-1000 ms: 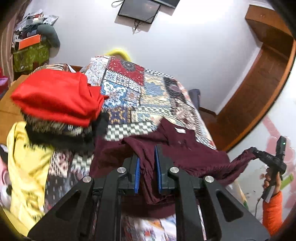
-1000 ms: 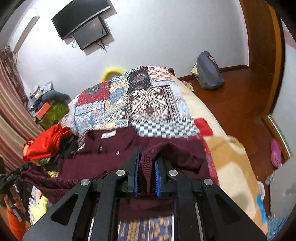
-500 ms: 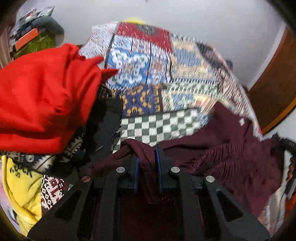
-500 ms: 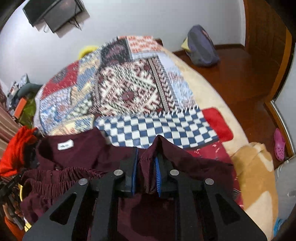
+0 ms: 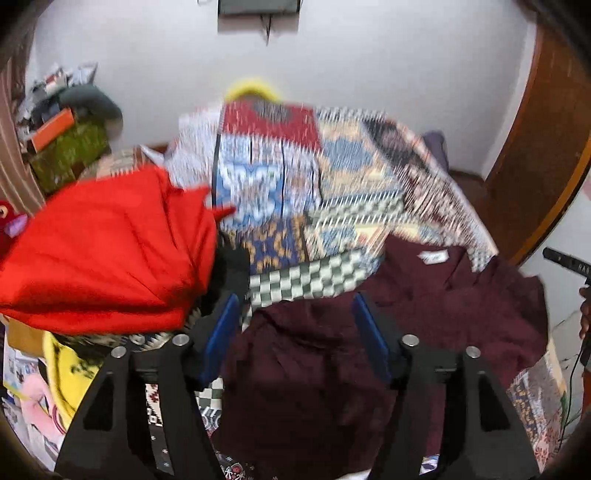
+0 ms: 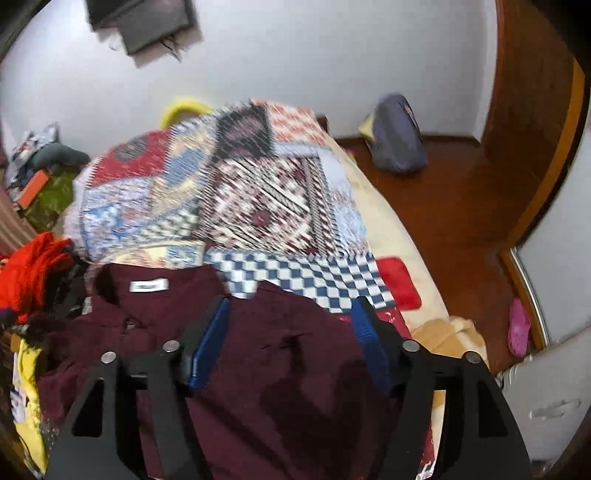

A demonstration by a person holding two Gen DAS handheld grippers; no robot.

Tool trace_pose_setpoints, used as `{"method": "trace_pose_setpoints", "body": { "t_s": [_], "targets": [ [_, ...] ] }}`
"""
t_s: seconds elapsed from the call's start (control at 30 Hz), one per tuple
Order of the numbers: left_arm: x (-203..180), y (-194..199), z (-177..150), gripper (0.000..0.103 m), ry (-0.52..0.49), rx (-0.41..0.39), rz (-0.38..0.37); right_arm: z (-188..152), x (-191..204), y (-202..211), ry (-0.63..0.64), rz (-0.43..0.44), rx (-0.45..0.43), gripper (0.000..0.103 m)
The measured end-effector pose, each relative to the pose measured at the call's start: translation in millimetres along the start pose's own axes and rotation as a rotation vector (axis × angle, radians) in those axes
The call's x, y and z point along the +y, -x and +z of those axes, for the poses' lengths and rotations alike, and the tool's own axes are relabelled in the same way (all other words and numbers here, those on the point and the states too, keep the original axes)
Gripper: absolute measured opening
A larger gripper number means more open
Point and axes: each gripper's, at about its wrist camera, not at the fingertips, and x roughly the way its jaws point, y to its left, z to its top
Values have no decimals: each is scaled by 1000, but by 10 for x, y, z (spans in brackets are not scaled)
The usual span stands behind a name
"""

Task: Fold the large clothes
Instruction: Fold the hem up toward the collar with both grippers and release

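Observation:
A dark maroon garment (image 5: 436, 306) with a white neck label (image 5: 433, 256) lies spread on the patchwork bedspread (image 5: 295, 192). In the left wrist view my left gripper (image 5: 295, 325) hovers over its left edge, jaws opening, blue pads apart and off the cloth. In the right wrist view the same maroon garment (image 6: 288, 354) with its label (image 6: 149, 285) lies under my right gripper (image 6: 291, 332), whose jaws are also opening, the fabric loose between the pads. The other gripper's tip (image 5: 569, 263) shows at the right edge of the left wrist view.
A red garment (image 5: 110, 251) tops a pile of clothes at the bed's left, with a yellow one (image 5: 62, 365) below it. A grey backpack (image 6: 397, 138) and a pink slipper (image 6: 519, 326) sit on the wooden floor (image 6: 454, 206) to the right. A screen (image 5: 258, 7) hangs on the wall.
Both grippers, shut on folds of the maroon garment before, have spread their jaws and let it drop onto the bed. Both hands moved forward and down over the bed.

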Motion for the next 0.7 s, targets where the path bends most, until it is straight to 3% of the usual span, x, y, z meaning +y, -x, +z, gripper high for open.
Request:
{"method": "trace_pose_setpoints", "body": {
  "t_s": [0.17,0.4,0.53,0.7],
  "targets": [
    [-135,275,-27,73,-23,-33,-37,-133,311,227,85,81,2,68],
    [-601,12,-446,73,-121,93,-116,-499,977,64,240,148,63,69],
    [-779,-276,-716,73,-142,162,-132,-752,1282,-175,364,121,99,69],
    [-830,-589,-1040,74,-180,207,-79,-1082,1388,-524,498,43,162,69]
  ]
}}
